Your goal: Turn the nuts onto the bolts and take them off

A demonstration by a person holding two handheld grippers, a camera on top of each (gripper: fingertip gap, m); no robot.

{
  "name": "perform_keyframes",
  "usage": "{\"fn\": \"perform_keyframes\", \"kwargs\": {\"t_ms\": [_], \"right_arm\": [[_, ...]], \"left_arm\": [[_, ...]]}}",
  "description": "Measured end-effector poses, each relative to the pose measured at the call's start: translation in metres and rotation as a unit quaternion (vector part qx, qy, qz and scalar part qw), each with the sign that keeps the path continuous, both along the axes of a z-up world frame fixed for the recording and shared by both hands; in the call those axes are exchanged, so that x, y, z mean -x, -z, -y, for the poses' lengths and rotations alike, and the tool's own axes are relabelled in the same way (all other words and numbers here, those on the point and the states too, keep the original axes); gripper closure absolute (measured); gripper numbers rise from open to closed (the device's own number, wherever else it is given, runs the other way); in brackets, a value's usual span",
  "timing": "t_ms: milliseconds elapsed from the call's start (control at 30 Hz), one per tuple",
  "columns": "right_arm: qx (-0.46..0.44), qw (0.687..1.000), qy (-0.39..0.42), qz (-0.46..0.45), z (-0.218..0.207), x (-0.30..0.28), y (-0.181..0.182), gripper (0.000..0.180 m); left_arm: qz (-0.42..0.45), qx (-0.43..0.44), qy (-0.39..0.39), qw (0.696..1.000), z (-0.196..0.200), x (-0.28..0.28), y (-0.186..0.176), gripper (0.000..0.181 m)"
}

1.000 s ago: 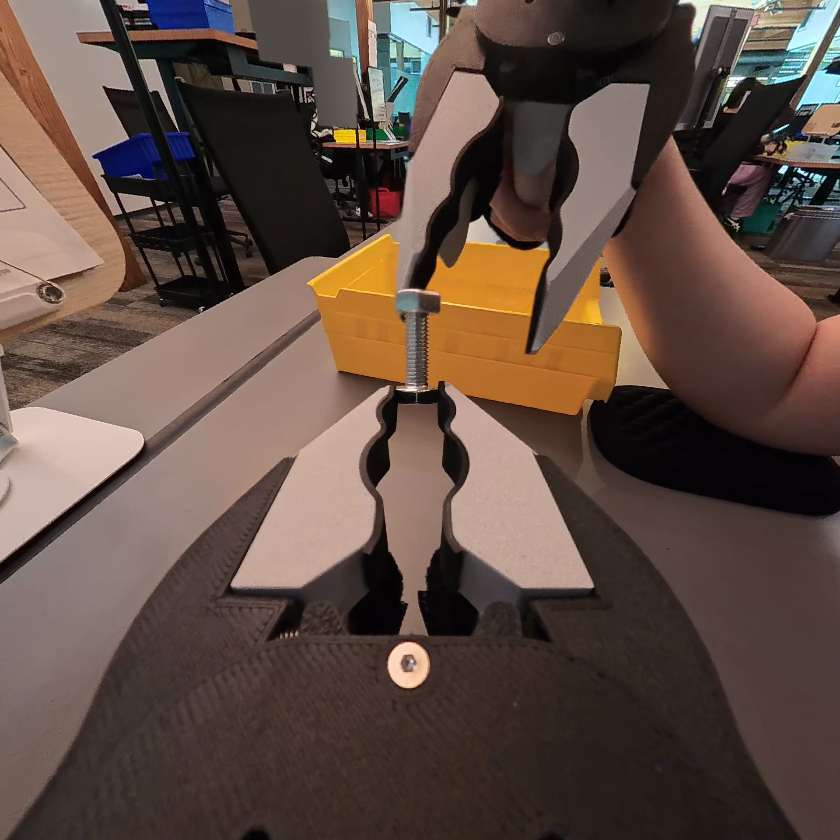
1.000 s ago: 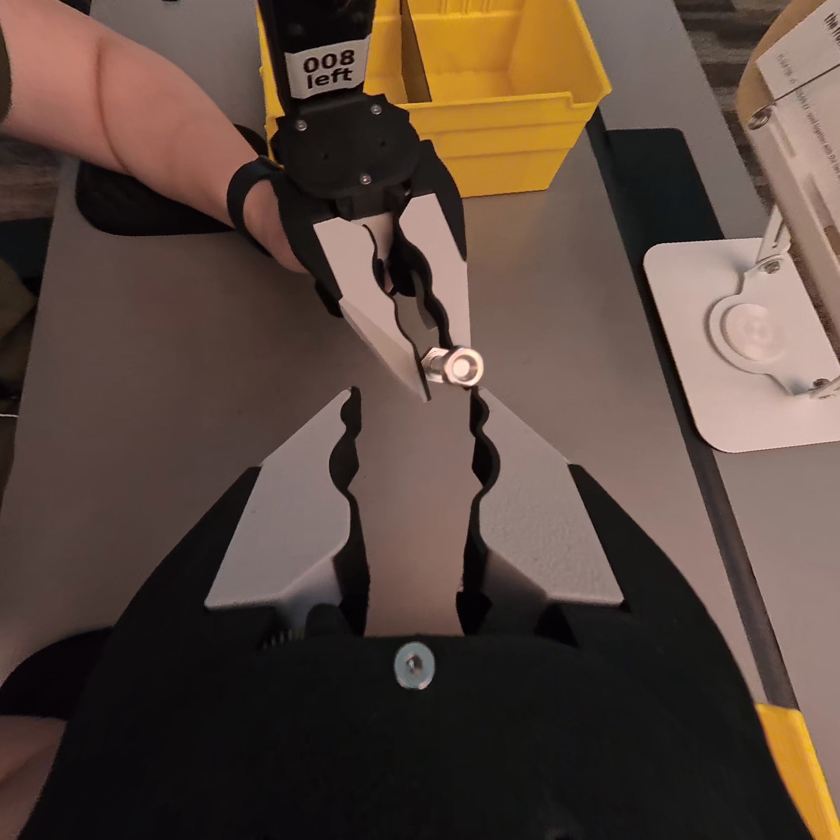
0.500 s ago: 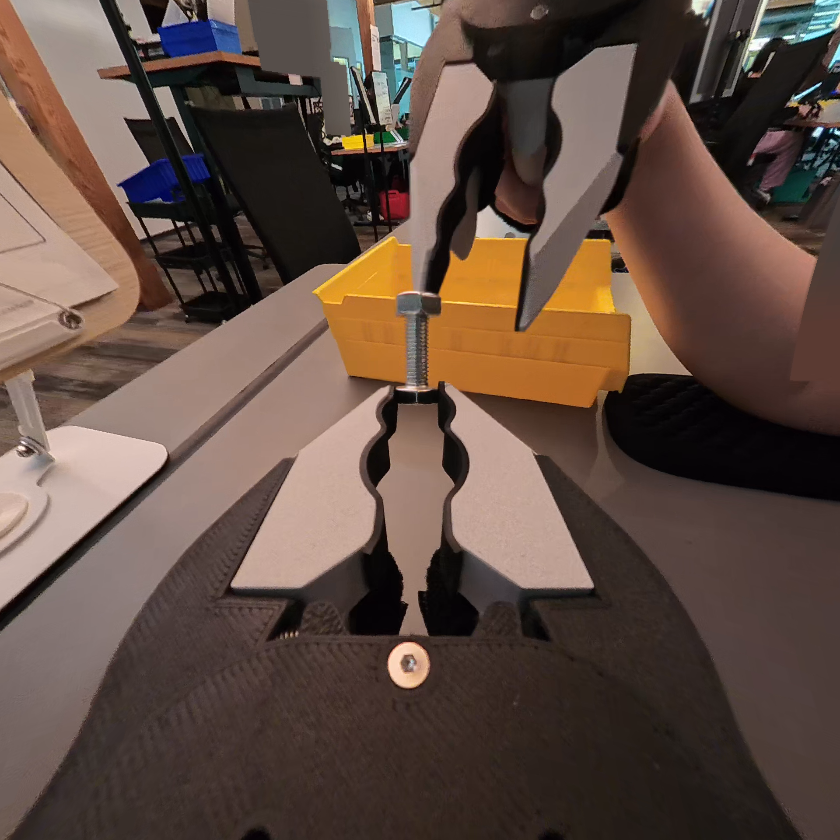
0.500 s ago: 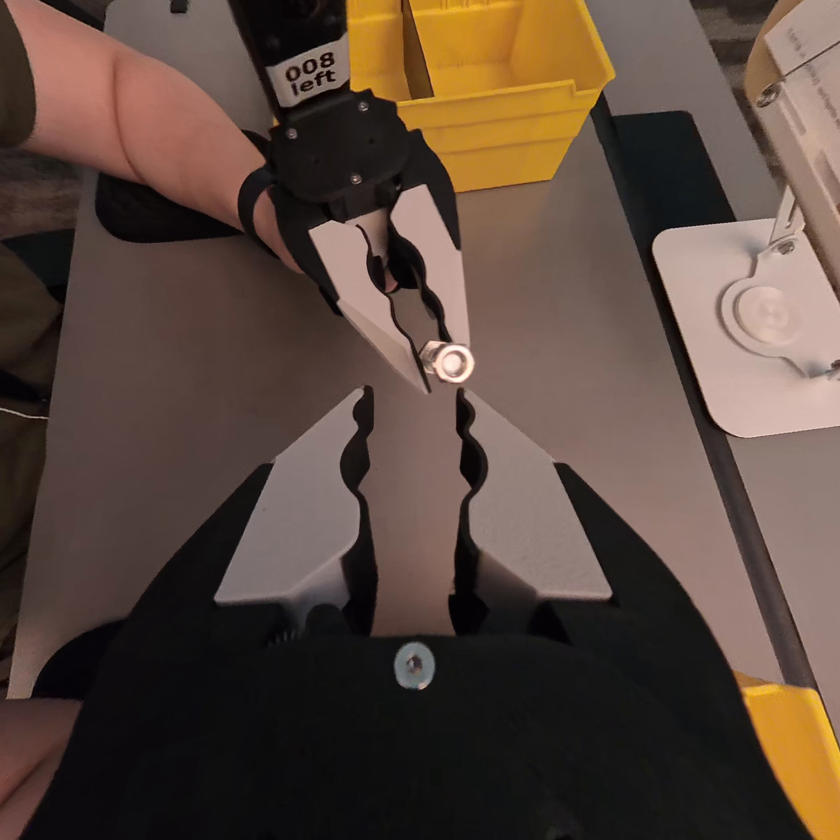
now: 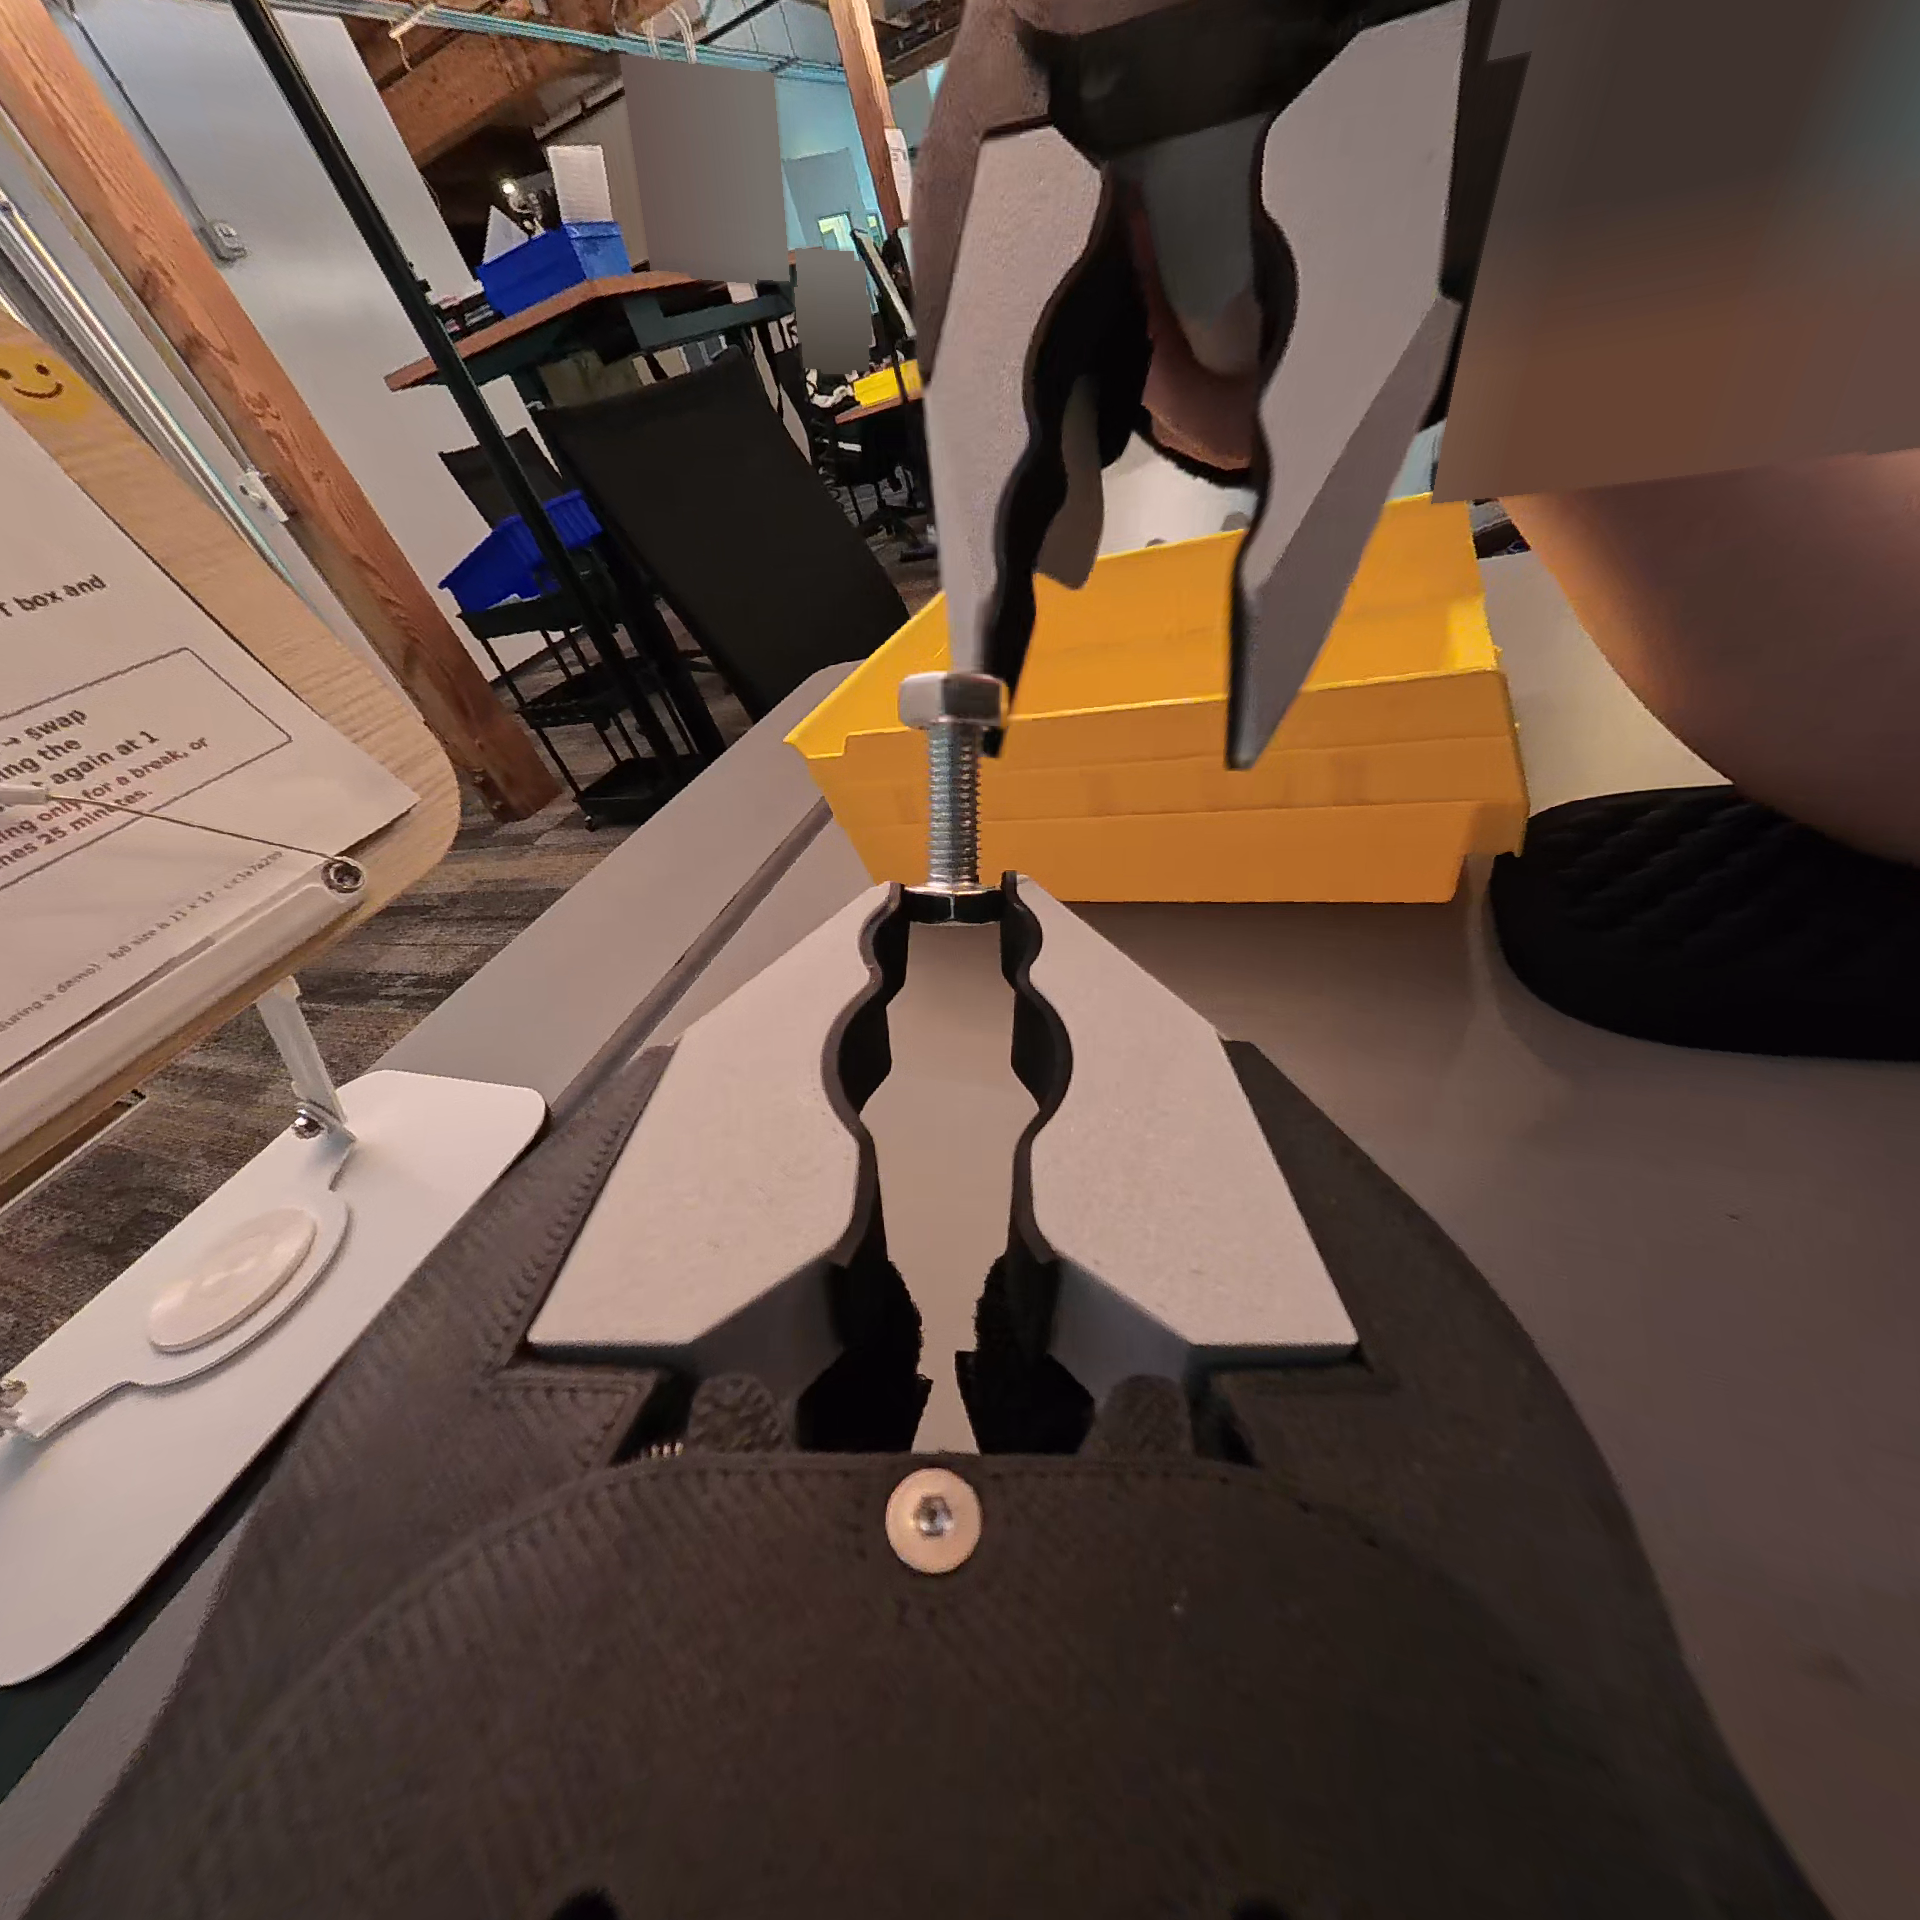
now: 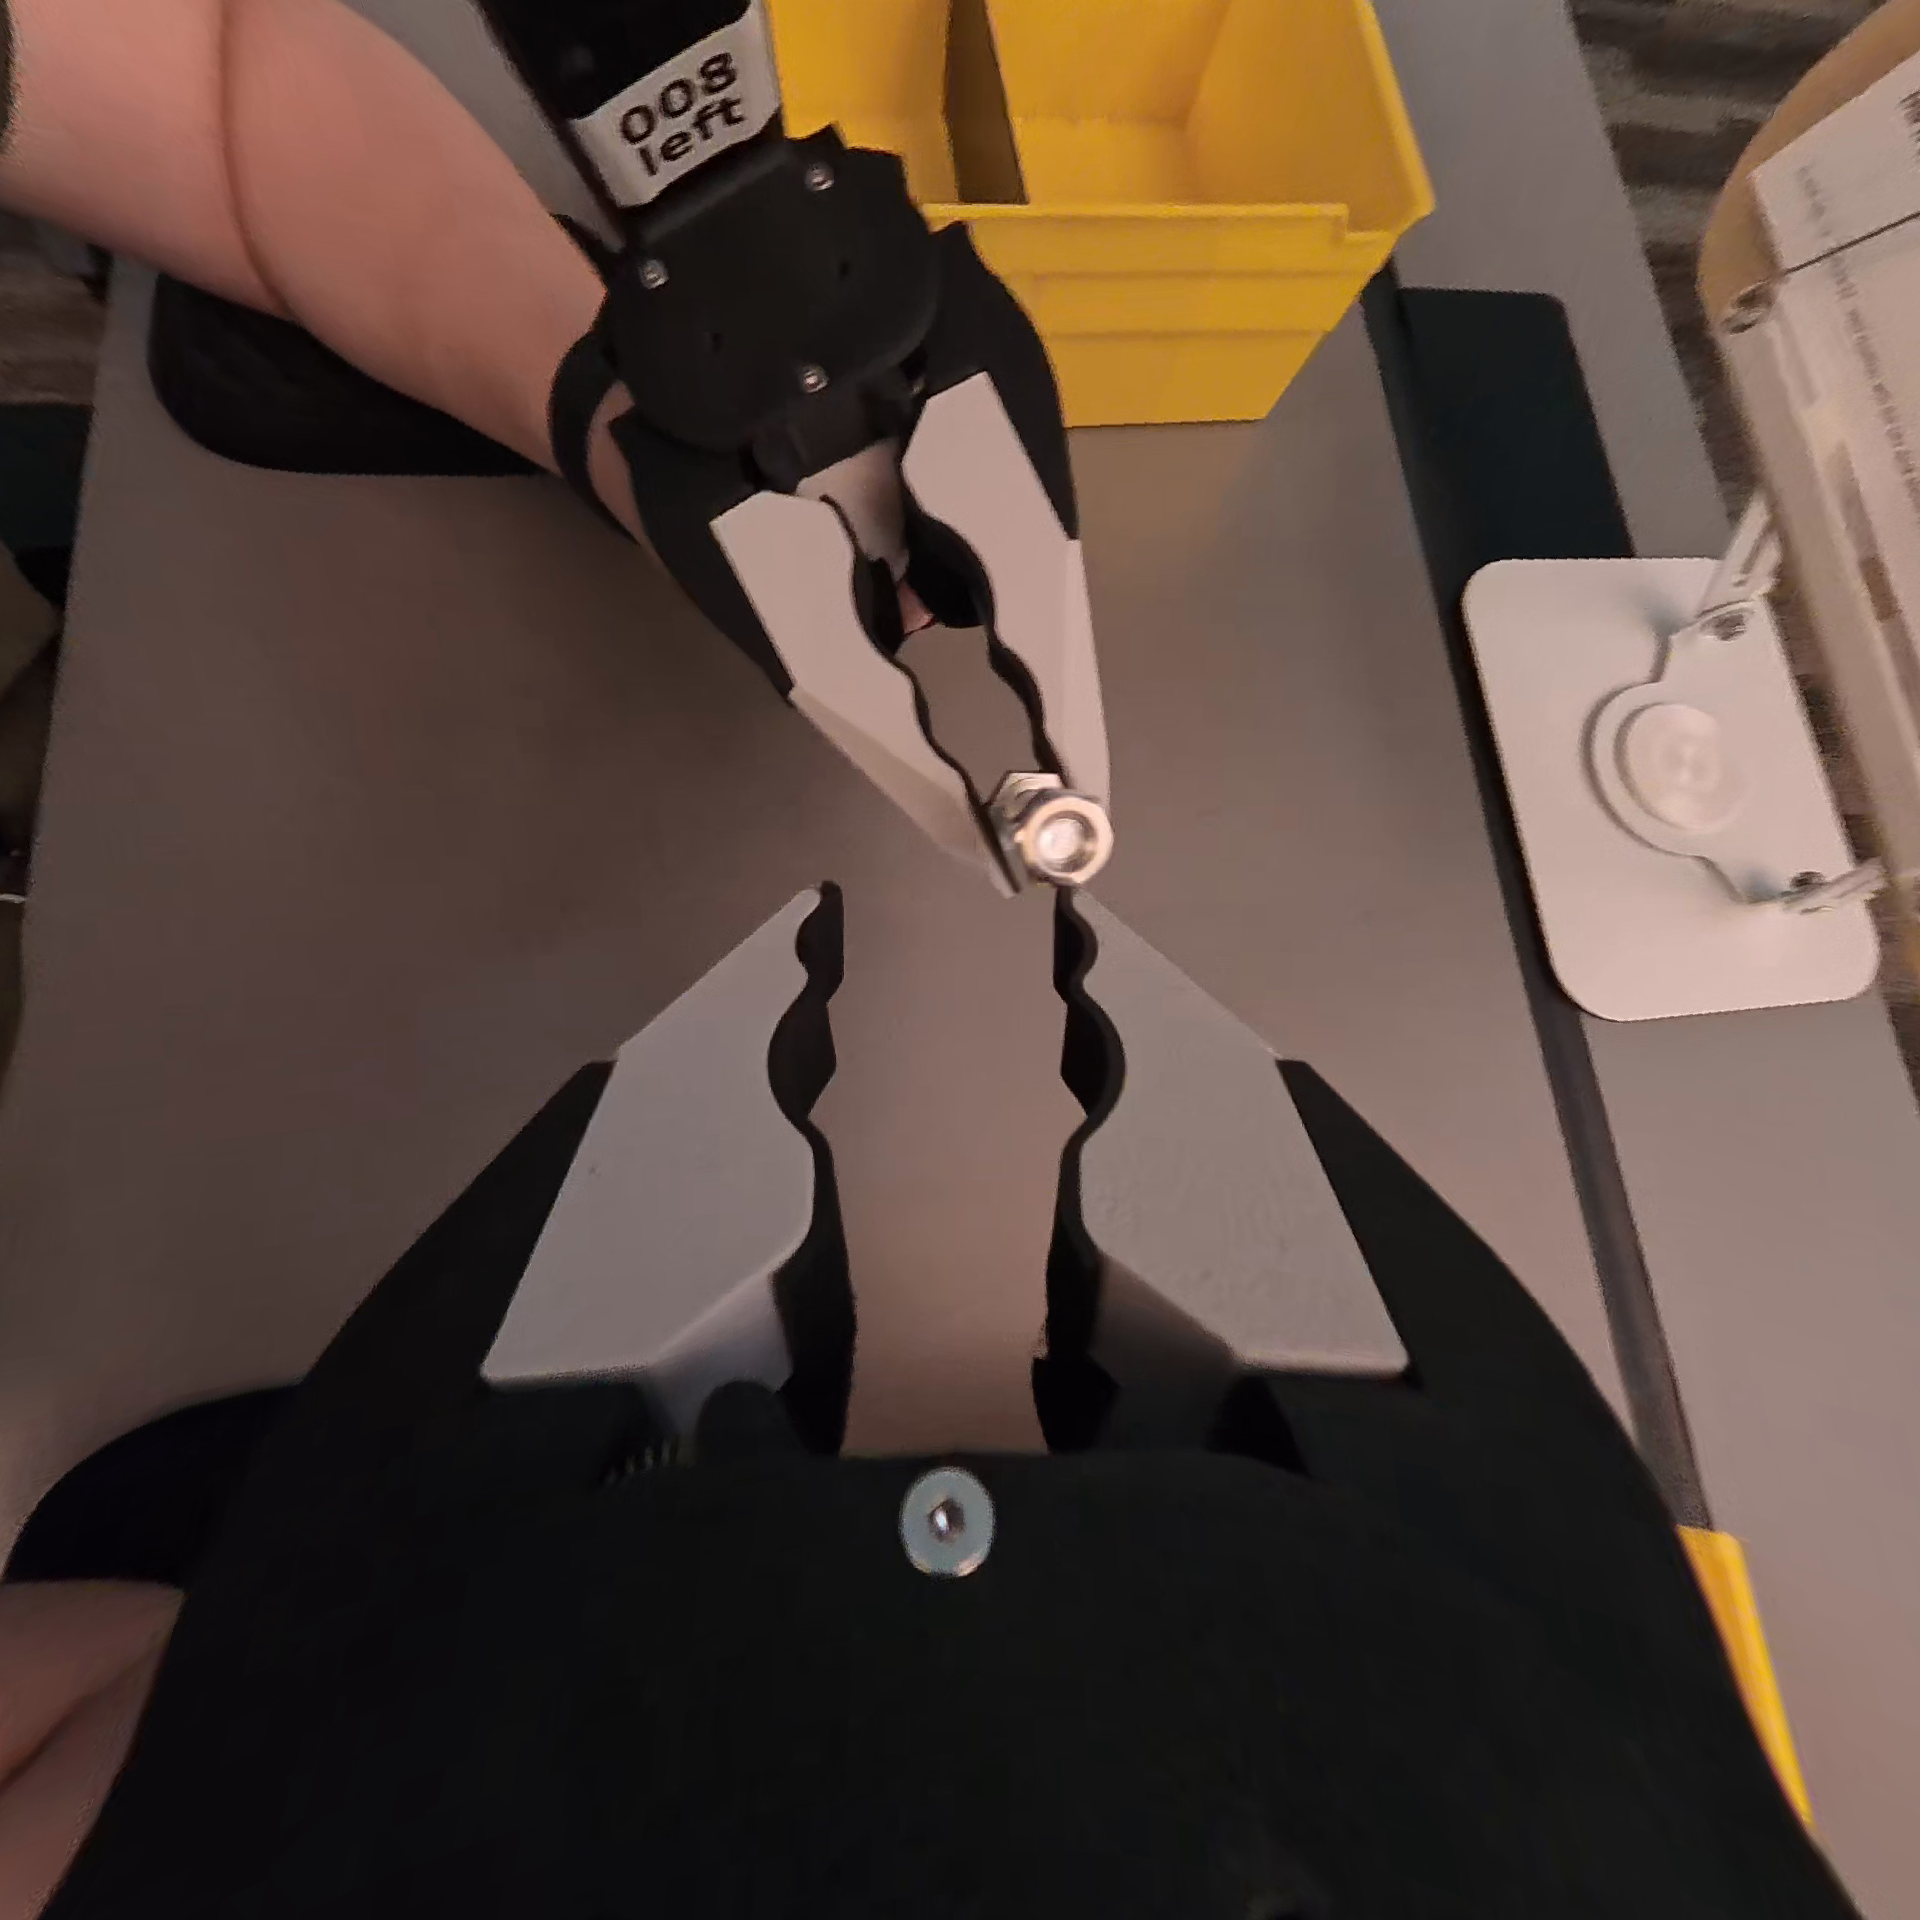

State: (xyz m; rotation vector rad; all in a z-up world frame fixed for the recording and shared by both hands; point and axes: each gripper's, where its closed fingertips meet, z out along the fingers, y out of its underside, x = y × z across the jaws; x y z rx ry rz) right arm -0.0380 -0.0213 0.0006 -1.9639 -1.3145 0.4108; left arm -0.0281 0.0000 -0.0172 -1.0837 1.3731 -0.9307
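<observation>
Left wrist view: the left gripper [image 5: 951, 902] has its fingers clamped on the bolt [image 5: 953, 805] at its lower end, at 12 o'clock from the camera, a hex piece pinched between the tips. The bolt stands upright, its long axis vertical, threads bare up to the nut [image 5: 951, 699] at the very top. The right gripper [image 5: 1117, 717] hangs down from above with its fingers apart; one fingertip [image 5: 982, 665] touches the nut's side, while the other hangs well off at 3 o'clock (so nothing is gripped yet). A yellow bin [image 5: 1143, 842] sits behind on the desk [image 5: 1558, 1195], with a sign stand [image 5: 208, 1247] at 9 o'clock.

Right wrist view: this camera looks straight down the bolt's axis, so the nut [image 6: 1060, 836] shows end-on as a bright hexagon at about 1 o'clock from the gap between the right gripper's [image 6: 951, 899] open fingers. It lies just past the right-hand fingertip [image 6: 1070, 914], not between the two. The left gripper [image 6: 1029, 831] reaches in from 11 o'clock, shut on the bolt's far end.

The coming move, as I judge it, turns on that offset: the right gripper, the nearer free one, must shift toward 1 o'clock until the nut sits centred between its fingers, then close and twist about the vertical axis.
</observation>
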Motion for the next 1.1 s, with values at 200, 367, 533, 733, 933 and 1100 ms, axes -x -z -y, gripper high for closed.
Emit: {"fn": "perform_keyframes", "kwargs": {"t_ms": [200, 367, 533, 733, 933, 1100], "right_arm": [[-0.018, 1.000, 0.006, 0.007, -0.008, 0.006, 0.001, 0.125], [0.011, 1.000, 0.014, 0.010, 0.000, -0.005, 0.003, 0.145], [-0.024, 0.999, 0.027, -0.016, -0.014, 0.002, -0.009, 0.125], [0.015, 1.000, -0.009, 0.011, 0.007, 0.002, 0.004, 0.147], [-0.029, 0.999, 0.038, 0.001, -0.017, -0.004, -0.006, 0.128], [-0.005, 1.000, 0.006, 0.016, -0.002, 0.001, 0.001, 0.140]], "left_arm": [[0.002, 0.005, -0.003, 1.000, -0.002, 0.000, -0.001, 0.165], [0.005, 0.012, -0.006, 1.000, -0.004, 0.001, -0.002, 0.165], [0.006, 0.009, -0.005, 1.000, -0.003, 0.001, -0.002, 0.165], [0.010, 0.027, -0.003, 1.000, -0.004, 0.002, -0.003, 0.165], [0.008, 0.009, -0.002, 1.000, 0.000, 0.001, -0.003, 0.165], [0.008, 0.017, -0.004, 1.000, -0.003, 0.002, -0.003, 0.165]]}}
